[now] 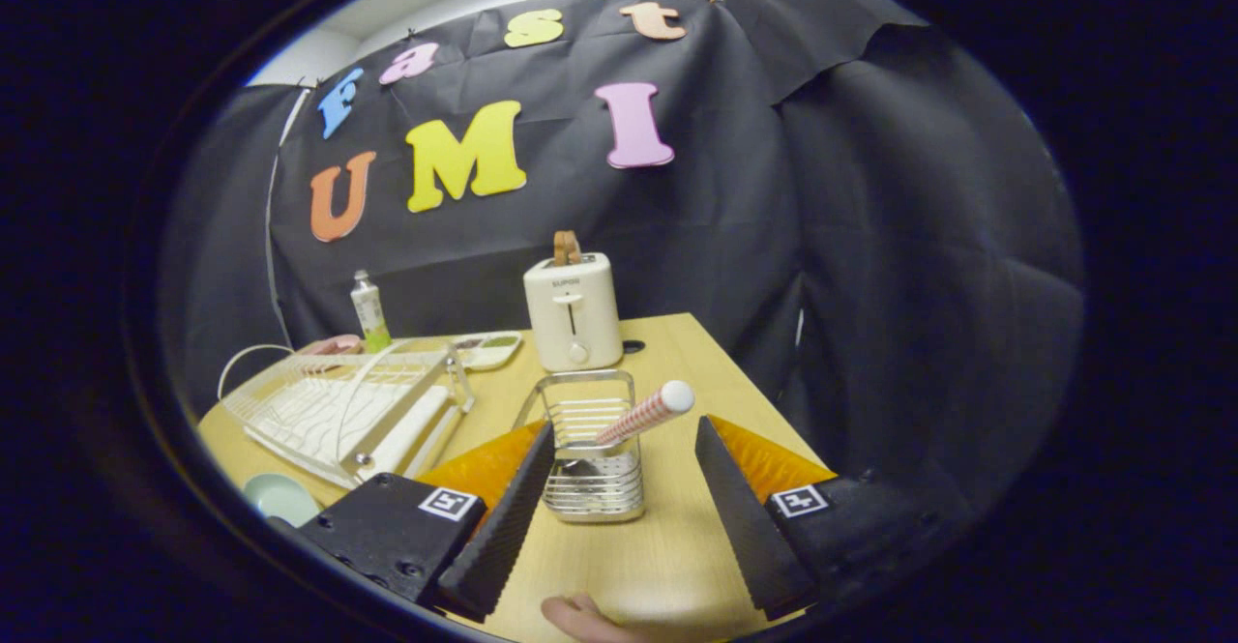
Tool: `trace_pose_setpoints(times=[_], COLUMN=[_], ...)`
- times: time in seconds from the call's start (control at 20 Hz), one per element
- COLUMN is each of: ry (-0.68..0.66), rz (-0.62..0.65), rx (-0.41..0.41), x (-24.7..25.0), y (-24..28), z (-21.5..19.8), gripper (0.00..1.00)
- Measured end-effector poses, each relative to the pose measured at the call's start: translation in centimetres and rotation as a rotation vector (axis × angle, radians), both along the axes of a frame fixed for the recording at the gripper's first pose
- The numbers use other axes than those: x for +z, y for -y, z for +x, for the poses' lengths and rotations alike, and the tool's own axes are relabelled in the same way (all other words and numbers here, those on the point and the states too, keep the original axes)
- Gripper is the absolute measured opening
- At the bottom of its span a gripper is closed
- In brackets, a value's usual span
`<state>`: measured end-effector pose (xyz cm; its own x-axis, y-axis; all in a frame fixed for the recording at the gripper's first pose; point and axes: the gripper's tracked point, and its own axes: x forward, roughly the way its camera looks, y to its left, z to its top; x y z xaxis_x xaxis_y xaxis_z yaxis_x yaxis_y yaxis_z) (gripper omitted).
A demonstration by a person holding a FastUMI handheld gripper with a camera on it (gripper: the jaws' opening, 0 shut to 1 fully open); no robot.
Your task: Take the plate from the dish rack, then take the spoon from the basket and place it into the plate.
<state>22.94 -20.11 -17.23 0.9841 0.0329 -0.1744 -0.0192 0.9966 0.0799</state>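
Fingers of the gripper are standing wide apart, gripping nothing, flanking the wire basket; the wooden table is carrying everything — the dish rack sitting well to the left, the pale plate lying flat just before it; the spoon is leaning in the basket, handle angled up and right; closing off-centre is risking a knocked handle or a tipped basket — the light wire frame looks likely to slide.
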Motion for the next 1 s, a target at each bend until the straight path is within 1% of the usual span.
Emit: trace_pose_setpoints(times=[0.1,0.2,0.3,0.45,0.55,0.6,0.65,0.7,0.75,0.85,1.0], ry=[0.004,-0.008,-0.008,0.038,0.069,0.066,0.065,0.067,0.079,0.121,0.156], rz=[-0.003,-0.019,-0.005,0.007,0.008,-0.005,0.002,0.002,-0.007,-0.014,0.016], rx=[0.001,0.000,0.006,-0.019,-0.035,-0.043,-0.008,0.006,-0.008,-0.043,-0.057], x=[0.1,-0.1,-0.2,0.7,1.4,1.3,1.6,2.1,2.7,4.5,6.9], y=[-0.1,-0.2,-0.4,-0.4,-0.4,-0.3,-1.2,-2.1,-2.1,-1.8,-2.6], z=[0.9,0.7,0.7,0.7,0.8,0.9,0.8,0.7,0.8,0.8,-0.1], gripper=[0.93,0.90,0.89,0.86,0.73,0.60,0.46,0.33,0.19,0.16,0.16])
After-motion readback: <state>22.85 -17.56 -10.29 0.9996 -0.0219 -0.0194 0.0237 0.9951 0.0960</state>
